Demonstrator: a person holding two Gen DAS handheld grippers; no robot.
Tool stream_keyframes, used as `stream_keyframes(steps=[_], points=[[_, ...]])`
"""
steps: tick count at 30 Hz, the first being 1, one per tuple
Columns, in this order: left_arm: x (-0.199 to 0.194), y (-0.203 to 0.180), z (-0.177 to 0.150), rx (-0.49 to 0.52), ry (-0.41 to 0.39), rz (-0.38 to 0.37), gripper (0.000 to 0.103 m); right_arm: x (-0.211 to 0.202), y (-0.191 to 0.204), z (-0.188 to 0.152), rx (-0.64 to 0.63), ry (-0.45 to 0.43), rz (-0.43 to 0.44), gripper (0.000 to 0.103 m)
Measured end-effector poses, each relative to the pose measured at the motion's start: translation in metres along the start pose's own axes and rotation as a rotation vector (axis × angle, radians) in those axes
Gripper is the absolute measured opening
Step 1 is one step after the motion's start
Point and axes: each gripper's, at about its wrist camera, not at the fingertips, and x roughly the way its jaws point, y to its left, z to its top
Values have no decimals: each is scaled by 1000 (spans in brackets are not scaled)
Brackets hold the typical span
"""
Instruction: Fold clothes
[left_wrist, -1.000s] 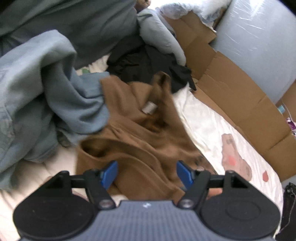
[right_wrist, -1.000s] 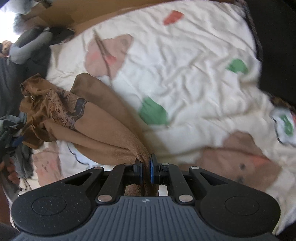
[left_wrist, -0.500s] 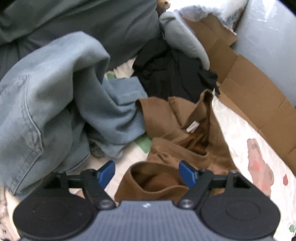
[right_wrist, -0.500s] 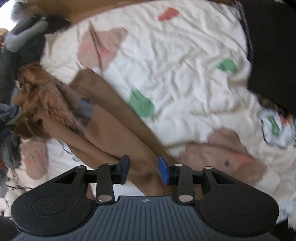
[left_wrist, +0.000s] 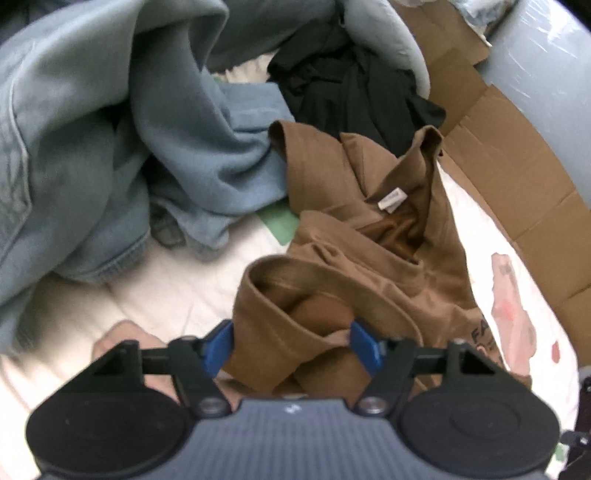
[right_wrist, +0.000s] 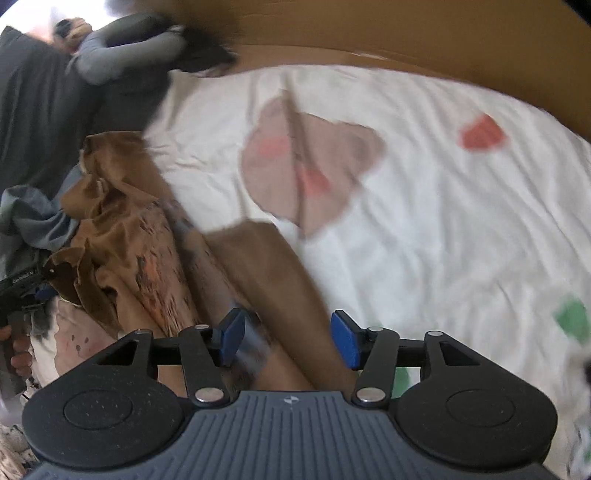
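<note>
A crumpled brown T-shirt (left_wrist: 369, 266) with a white neck label lies on the printed white sheet (left_wrist: 177, 295). My left gripper (left_wrist: 292, 345) is open, and a rolled sleeve opening of the shirt sits between its blue pads (left_wrist: 221, 347). In the right wrist view the same brown T-shirt (right_wrist: 258, 266) stretches from a bunched heap at the left down under my right gripper (right_wrist: 289, 338). That gripper is open, its pads spread over a flat strip of the cloth. The left gripper (right_wrist: 26, 291) and a hand show at the far left edge.
A heap of light blue denim (left_wrist: 92, 147) rises at the left, with a black garment (left_wrist: 354, 88) and grey clothes behind. Flattened cardboard (left_wrist: 509, 155) borders the sheet on the right. The bear-print sheet (right_wrist: 424, 221) spreads to the right of the shirt.
My right gripper has opened and let go of the brown shirt. My left gripper has closed in on the shirt's sleeve opening, which now lies between its fingers.
</note>
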Motion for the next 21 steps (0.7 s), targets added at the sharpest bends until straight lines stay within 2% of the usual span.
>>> stream_keyframes(steps=[1, 3, 6, 12, 21], points=[[0, 1, -1, 0, 6, -2, 53, 7, 4, 7, -28, -3, 5, 59], [0, 2, -2, -1, 18, -6, 34, 21, 12, 19, -80, -7, 14, 59], [-1, 4, -3, -1, 37, -12, 15, 35, 17, 32, -122, 7, 40, 59], [-12, 10, -9, 13, 56, -1, 8, 55, 32, 50, -244, 37, 50, 63], [-39, 31, -23, 49, 93, 60, 7, 80, 57, 70, -412, 40, 61, 63]])
